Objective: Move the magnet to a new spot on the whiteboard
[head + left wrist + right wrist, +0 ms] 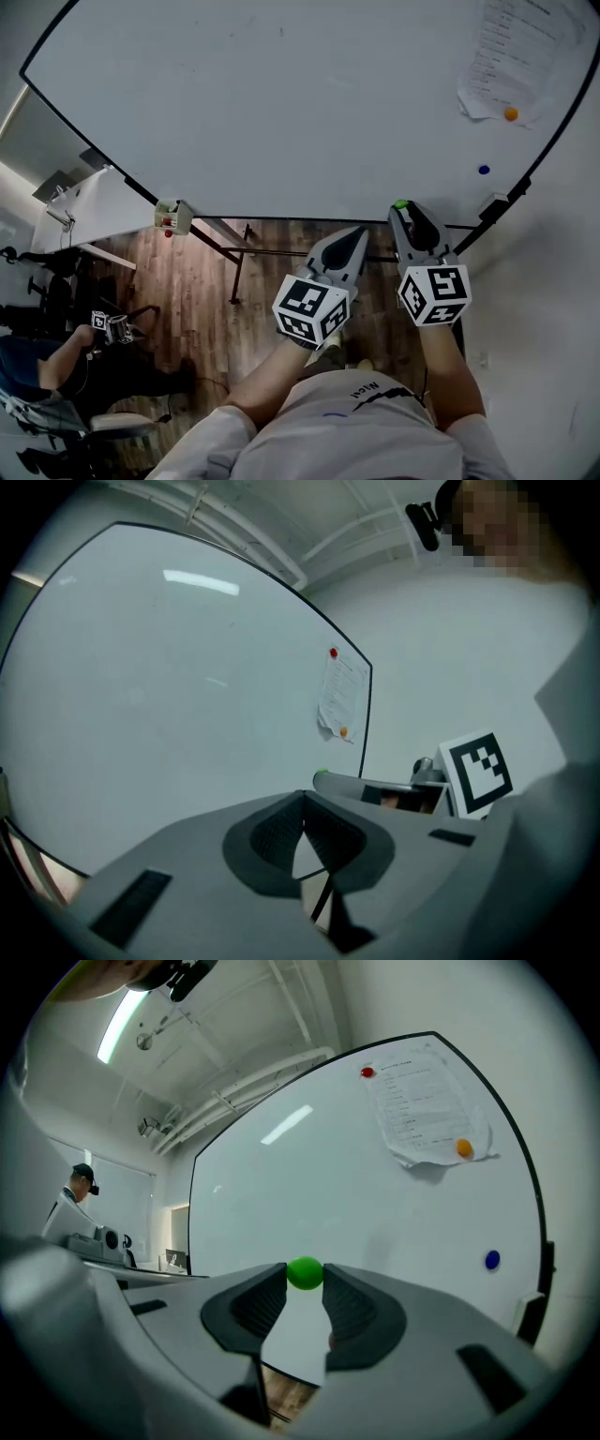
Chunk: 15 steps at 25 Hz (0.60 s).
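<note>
A small green magnet (305,1273) is pinched between the tips of my right gripper (305,1279), which is shut on it. In the head view the green magnet (401,203) shows at the tip of the right gripper (403,208), at the lower edge of the whiteboard (281,103). My left gripper (356,234) hangs below the board's edge, and its jaws (302,825) are closed together with nothing between them. An orange magnet (511,113) and a red magnet (367,1072) pin a sheet of paper (422,1105); a blue magnet (484,170) sits below the sheet.
The whiteboard stands on a dark frame over a wood floor (197,281). A small box (172,217) is fixed at the board's lower left edge. A person (56,366) holding another marked gripper is at the left, beside a white table (94,211).
</note>
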### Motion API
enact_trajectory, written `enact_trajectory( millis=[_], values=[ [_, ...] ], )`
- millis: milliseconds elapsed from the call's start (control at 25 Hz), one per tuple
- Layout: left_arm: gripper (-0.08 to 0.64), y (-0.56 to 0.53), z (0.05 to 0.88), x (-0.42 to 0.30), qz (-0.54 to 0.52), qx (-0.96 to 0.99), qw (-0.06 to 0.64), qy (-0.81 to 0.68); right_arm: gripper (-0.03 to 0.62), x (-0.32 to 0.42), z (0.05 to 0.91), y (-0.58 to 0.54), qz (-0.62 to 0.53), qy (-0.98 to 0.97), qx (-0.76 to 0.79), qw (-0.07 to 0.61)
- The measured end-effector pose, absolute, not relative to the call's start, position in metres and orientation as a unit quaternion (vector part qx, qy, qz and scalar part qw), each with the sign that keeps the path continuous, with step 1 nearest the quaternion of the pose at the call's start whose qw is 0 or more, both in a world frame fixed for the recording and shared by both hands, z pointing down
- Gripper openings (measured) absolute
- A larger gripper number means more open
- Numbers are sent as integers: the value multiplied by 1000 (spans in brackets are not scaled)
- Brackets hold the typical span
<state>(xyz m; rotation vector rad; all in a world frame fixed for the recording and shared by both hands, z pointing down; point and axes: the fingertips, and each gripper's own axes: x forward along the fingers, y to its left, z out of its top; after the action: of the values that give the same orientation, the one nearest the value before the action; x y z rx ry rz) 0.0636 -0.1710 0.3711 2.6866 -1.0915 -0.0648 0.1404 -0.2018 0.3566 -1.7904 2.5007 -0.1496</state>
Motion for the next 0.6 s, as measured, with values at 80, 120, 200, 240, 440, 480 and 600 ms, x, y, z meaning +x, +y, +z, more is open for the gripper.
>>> enact_trajectory(
  millis=[80, 120, 200, 240, 440, 480, 600],
  values=[
    [11, -164, 369, 57, -26, 915, 121, -384, 127, 132, 355, -193, -47, 819, -571, 31],
    [11, -160, 368, 54, -29, 913, 120, -389, 127, 128, 355, -189, -46, 822, -566, 30],
    [11, -152, 365, 50, -30, 910, 116, -397, 127, 121, 354, -182, -45, 829, -556, 30],
    [11, -147, 364, 48, -28, 909, 111, -401, 127, 118, 354, -178, -45, 833, -551, 29],
    [11, -129, 364, 42, -38, 901, 120, -416, 127, 108, 357, -163, -47, 845, -532, 26],
    [11, -126, 364, 41, -41, 898, 122, -420, 127, 106, 358, -161, -47, 847, -528, 25],
    [11, -123, 364, 32, -42, 892, 118, -435, 127, 98, 357, -160, -46, 853, -519, 24]
  ],
)
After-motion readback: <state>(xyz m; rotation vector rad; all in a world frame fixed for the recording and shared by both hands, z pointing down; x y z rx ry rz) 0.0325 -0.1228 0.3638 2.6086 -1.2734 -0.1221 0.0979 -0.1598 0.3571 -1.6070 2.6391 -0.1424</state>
